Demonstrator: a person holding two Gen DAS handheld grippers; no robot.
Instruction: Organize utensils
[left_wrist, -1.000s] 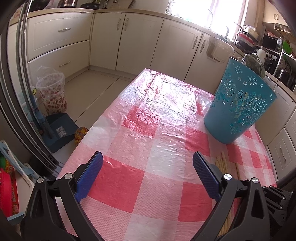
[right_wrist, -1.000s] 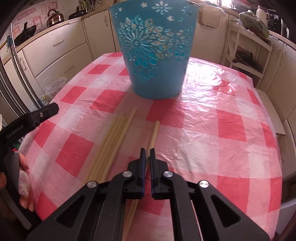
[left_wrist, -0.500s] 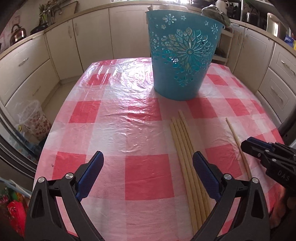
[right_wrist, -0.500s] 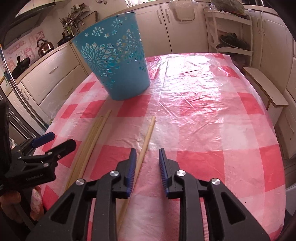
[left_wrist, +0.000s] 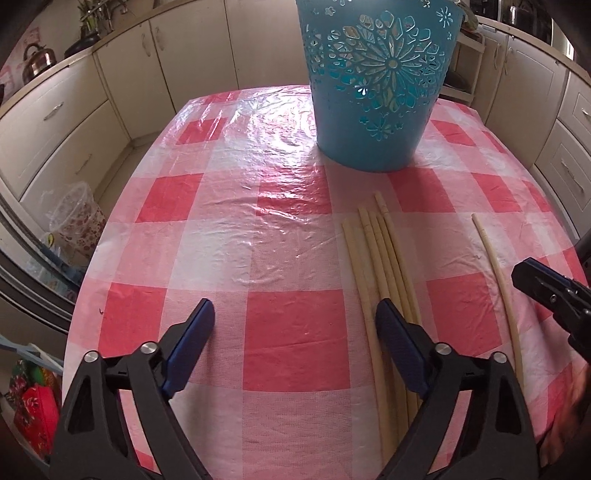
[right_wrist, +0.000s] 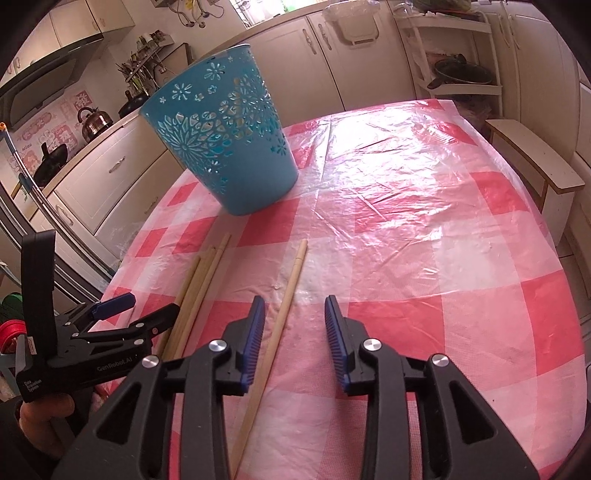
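Currently my right gripper (right_wrist: 293, 325) has its jaws opening, straddling a lone chopstick (right_wrist: 284, 306) untouched on the tabletop (right_wrist: 424, 266). My left gripper (left_wrist: 295, 325), jaws closing on nothing, hovers beside the chopstick bundle (left_wrist: 380, 266); blue basket (left_wrist: 376, 81) at twelve o'clock.

Cream cabinets (right_wrist: 354, 55) line the kitchen walls; a kettle (right_wrist: 94, 120) sits on the worktop, a white shelf rack (right_wrist: 458, 59) stands in the corner, daylight glares.

Bright daylight glares off the tablecloth (right_wrist: 399, 177) (fisheye-bent edges, dark corners).
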